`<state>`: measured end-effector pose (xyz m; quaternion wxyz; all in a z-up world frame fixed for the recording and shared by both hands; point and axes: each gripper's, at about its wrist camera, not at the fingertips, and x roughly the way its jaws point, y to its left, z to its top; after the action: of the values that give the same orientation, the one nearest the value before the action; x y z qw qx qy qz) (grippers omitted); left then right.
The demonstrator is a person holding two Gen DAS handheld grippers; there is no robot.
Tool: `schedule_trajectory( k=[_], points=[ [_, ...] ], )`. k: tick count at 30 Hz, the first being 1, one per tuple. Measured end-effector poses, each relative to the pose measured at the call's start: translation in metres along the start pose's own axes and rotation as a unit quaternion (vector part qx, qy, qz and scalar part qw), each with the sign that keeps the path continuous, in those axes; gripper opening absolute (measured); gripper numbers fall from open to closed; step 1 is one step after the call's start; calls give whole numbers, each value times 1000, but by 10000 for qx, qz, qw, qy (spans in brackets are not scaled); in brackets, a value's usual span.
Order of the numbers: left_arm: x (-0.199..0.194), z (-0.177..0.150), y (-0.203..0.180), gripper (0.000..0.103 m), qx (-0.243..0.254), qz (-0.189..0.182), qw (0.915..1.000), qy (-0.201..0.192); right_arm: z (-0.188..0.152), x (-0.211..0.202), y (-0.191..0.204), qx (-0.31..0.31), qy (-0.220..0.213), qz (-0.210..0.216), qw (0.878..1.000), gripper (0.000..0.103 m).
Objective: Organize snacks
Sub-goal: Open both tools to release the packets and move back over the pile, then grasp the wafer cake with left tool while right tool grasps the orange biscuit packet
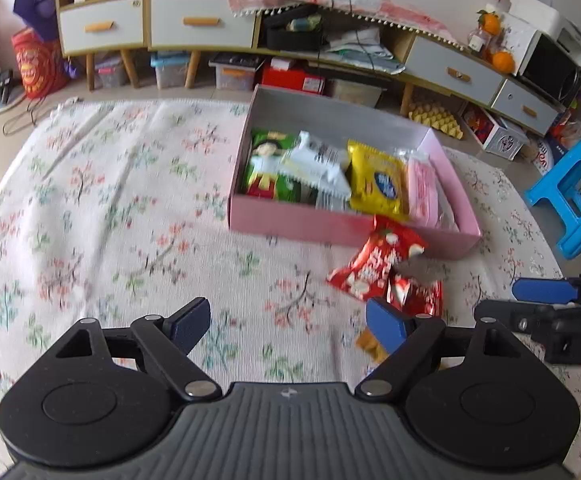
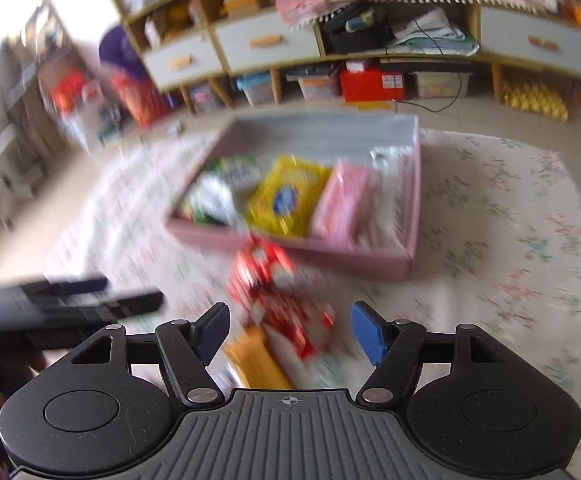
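Note:
An open pink box point(image 1: 330, 230) stands on the floral cloth. It holds a green packet point(image 1: 268, 168), a white packet point(image 1: 318, 164), a yellow packet point(image 1: 376, 184) and a pink packet point(image 1: 422, 192). Red snack packets point(image 1: 374, 264) lie on the cloth just in front of the box, with an orange packet point(image 1: 370, 346) nearer me. My left gripper point(image 1: 290, 320) is open over bare cloth, left of the red packets. In the blurred right wrist view my right gripper point(image 2: 290, 328) is open above a red packet point(image 2: 306, 324) and the orange packet point(image 2: 256, 360), its pads apart from them.
The floral cloth point(image 1: 110, 220) covers the floor left of the box. A long cabinet with grey drawers point(image 1: 200, 24) and storage bins beneath runs along the back. A blue stool point(image 1: 578, 196) stands at the right. Each gripper shows at the edge of the other's view.

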<state>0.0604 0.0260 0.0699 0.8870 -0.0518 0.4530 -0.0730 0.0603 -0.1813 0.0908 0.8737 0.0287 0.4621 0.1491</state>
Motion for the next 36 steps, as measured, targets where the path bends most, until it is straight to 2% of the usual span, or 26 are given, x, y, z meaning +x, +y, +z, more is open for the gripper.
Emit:
schedule_trajectory(
  k=[3, 8, 11, 16, 20, 26, 31, 36],
  points=[
    [-1, -11, 5, 82, -100, 76, 9999, 110, -14, 4, 4, -245, 196, -19, 9995, 68],
    [-7, -34, 11, 82, -367, -76, 9990, 262, -36, 6, 5, -556, 361, -165, 9977, 68],
    [-5, -49, 6, 82, -284, 91, 9990, 341, -47, 12, 5, -543, 554, -131, 9969, 68],
    [-3, -66, 1, 82, -130, 153, 9988, 453, -61, 19, 11, -789, 795, -276, 9933, 68],
    [0, -72, -5, 80, 59, 235, 9984, 518, -63, 24, 10, -910, 909, -314, 9912, 68],
    [2, -73, -4, 78, 88, 344, 9980, 521, -64, 33, 4, -840, 1014, -442, 9903, 69],
    [5, -73, -6, 66, 135, 407, 9975, 560, -62, 34, 3, -841, 996, -430, 9905, 70],
    [5, -73, -6, 61, 158, 440, 9974, 554, -63, 34, 4, -891, 985, -405, 9903, 69]
  ],
)
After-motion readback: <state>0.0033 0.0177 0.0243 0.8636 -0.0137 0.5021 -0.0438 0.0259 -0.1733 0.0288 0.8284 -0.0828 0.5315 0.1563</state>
